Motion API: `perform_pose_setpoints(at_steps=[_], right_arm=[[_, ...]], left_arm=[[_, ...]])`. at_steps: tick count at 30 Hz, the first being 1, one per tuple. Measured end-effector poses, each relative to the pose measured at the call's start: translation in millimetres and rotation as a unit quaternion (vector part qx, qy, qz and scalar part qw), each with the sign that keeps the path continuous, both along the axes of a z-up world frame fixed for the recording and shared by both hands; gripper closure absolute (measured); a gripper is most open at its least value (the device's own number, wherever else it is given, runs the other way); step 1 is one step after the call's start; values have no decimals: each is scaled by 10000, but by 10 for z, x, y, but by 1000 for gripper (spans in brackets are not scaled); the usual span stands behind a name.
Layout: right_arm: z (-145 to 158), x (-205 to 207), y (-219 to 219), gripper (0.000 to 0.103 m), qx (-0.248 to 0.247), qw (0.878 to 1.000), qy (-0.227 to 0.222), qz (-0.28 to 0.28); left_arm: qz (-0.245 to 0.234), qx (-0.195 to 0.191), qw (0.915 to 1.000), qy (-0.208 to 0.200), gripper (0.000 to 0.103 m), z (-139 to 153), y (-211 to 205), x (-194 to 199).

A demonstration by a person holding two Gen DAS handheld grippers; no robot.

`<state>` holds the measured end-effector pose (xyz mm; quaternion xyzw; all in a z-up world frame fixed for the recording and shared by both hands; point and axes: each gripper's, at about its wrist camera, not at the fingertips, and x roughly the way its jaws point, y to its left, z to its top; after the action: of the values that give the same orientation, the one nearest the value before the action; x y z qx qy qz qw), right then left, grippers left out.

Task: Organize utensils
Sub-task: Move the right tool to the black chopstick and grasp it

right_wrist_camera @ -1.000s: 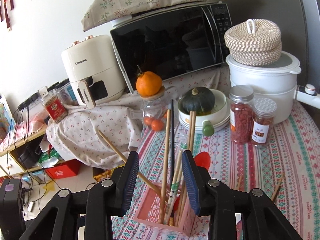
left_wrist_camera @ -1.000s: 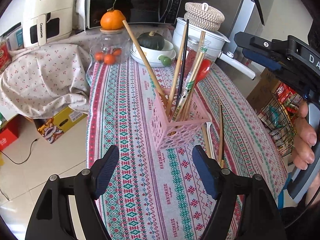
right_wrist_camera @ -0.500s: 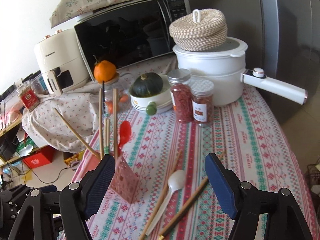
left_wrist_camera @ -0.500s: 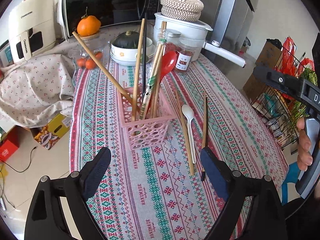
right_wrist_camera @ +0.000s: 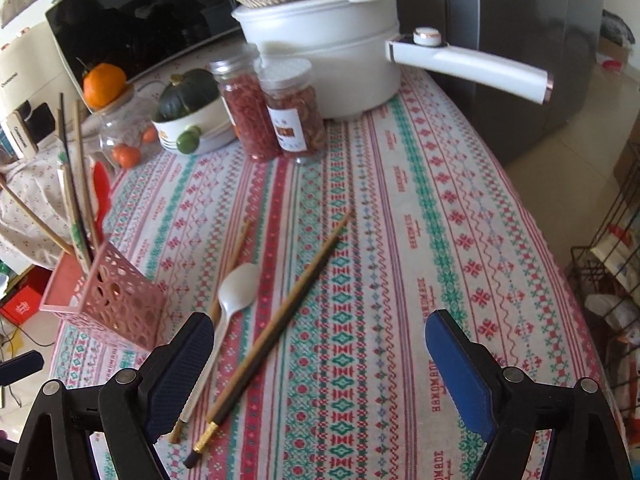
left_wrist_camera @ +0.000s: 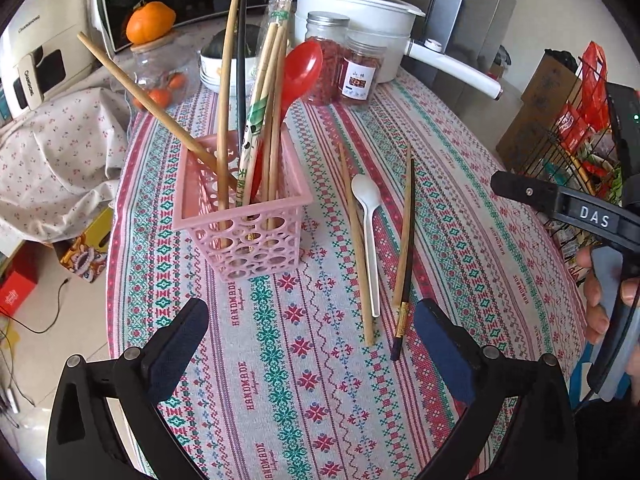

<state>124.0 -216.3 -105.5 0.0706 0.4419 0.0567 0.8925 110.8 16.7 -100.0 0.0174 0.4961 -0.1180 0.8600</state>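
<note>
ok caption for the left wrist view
Pink basket holds upright chopsticks; white spoon and loose chopsticks lie beside it.

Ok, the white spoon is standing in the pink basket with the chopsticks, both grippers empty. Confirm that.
Not quite. The white spoon is not in the pink basket; it lies flat on the tablecloth beside it, among loose chopsticks. The left wrist view shows it. The spoon in the basket is the red one. Both grippers, left and right, are empty, jaws opening.
</note>
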Motion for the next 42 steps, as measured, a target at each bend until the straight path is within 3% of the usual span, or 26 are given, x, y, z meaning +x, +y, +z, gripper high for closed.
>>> perform_pose_setpoints(at_steps=[7, 15, 30, 32, 39, 42], right_arm=[[-459, 312, 3, 13, -75, 9969, 769, -108], [-831, 621, 69, 13, -170, 9902, 1350, -307], [-961, 784, 357, 14, -826, 9847, 1480, -407], [-948, 767, 453, 23, -920, 9852, 1416, -285], [-859, 625, 381, 83, -860, 9845, 1528, -53], [-843, 565, 144, 96, -511, 9836, 1722, -145]], left_arm=[[-15, 69, 9999, 131, 0, -86, 11, 89], [-49, 119, 9997, 184, 0, -129, 30, 147], [-114, 210, 9995, 192, 0, -142, 27, 144], [-143, 203, 9995, 185, 0, -125, 1, 130], [-541, 494, 9973, -11, 0, -52, -305, 26], [-774, 552, 9955, -38, 0, -22, -496, -14]])
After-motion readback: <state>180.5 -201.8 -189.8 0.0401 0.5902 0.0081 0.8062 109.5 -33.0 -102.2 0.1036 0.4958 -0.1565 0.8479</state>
